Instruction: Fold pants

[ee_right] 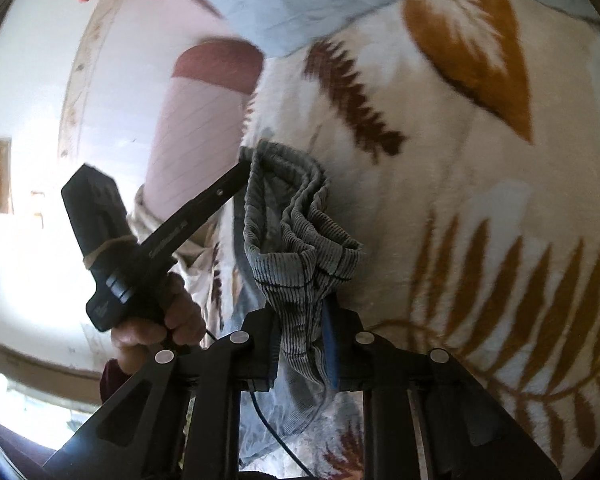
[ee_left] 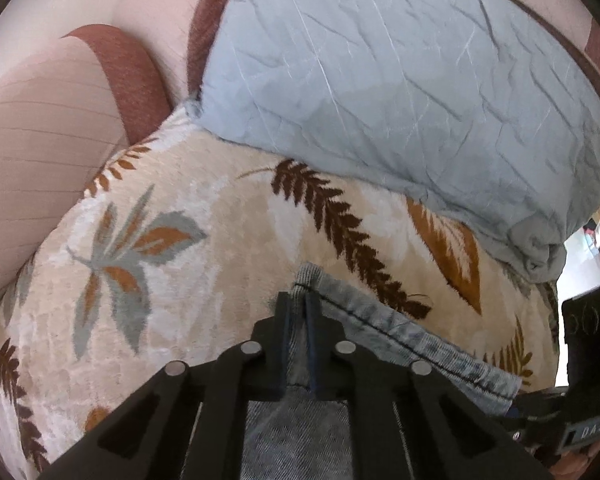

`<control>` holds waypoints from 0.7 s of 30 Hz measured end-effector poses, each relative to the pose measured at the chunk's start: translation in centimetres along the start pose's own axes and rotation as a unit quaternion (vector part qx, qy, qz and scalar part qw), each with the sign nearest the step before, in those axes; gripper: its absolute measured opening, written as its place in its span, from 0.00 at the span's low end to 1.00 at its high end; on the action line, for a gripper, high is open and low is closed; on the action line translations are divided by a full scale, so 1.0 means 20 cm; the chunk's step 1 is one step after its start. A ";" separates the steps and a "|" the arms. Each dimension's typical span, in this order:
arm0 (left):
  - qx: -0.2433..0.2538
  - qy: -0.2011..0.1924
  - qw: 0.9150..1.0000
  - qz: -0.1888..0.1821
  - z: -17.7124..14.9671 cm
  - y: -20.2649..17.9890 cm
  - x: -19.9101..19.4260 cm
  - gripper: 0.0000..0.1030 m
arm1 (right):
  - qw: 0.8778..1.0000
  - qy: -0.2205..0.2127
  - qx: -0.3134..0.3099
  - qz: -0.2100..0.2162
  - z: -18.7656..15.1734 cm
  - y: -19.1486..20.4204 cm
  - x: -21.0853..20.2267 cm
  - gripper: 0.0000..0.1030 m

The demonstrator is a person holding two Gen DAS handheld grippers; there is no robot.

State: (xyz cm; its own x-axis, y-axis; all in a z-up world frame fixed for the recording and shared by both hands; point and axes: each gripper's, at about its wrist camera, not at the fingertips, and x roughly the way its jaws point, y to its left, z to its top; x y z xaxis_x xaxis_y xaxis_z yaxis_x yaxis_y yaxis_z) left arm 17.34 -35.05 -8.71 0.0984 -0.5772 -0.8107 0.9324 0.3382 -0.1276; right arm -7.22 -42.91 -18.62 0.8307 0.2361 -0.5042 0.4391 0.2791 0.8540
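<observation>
Pants: hem edge stretches lengthwise between both grippers.
Left gripper: clamps hem.
Right gripper: clamps bunched hem.
Around: leaf-print blanket, grey pillow.

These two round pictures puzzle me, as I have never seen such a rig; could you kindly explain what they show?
No robot here: a person carries a hand-held claw in each hand, each with a wide-angle camera looking along its fingers. The left camera shows the left claw shut on the hem of the blue jeans. The right camera shows the right claw pinching a bunched part of them, with the person's left hand gripping the other tool beside it. Underneath lies a cream blanket with leaf prints, and behind it a grey-blue pillow.
</observation>
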 end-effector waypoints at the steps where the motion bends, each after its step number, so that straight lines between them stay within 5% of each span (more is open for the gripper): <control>1: -0.005 -0.006 1.000 0.002 -0.01 0.01 -0.02 0.07 | 1.000 0.001 -0.007 0.003 -0.01 0.02 0.00 0.16; 7: -0.052 -0.015 0.998 0.007 -0.06 0.13 -0.10 0.06 | 0.998 0.008 -0.066 0.004 -0.08 0.14 0.03 0.15; 12: -0.046 0.019 0.999 0.014 -0.09 0.12 -0.03 0.09 | 0.999 0.009 -0.009 -0.038 -0.04 0.02 0.05 0.17; 14: -0.028 0.034 0.999 -0.003 -0.10 0.07 0.02 0.15 | 0.997 0.014 0.053 -0.052 0.00 -0.11 0.05 0.17; 17: 0.006 0.041 0.999 -0.015 -0.09 -0.01 0.09 0.44 | 0.992 0.027 0.121 -0.023 0.02 -0.24 0.05 0.17; 21: 0.012 0.056 0.998 -0.032 -0.06 -0.04 0.18 0.48 | 0.994 0.030 0.101 -0.030 0.03 -0.23 0.05 0.18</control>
State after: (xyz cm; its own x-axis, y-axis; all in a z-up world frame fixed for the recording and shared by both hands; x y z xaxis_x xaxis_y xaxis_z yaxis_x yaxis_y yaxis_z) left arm 16.59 -36.58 -12.22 -0.0003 -0.5099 -0.8602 0.9438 0.2842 -0.1688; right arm -8.22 -44.62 -23.03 0.7817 0.2818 -0.5564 0.5520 0.1027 0.8275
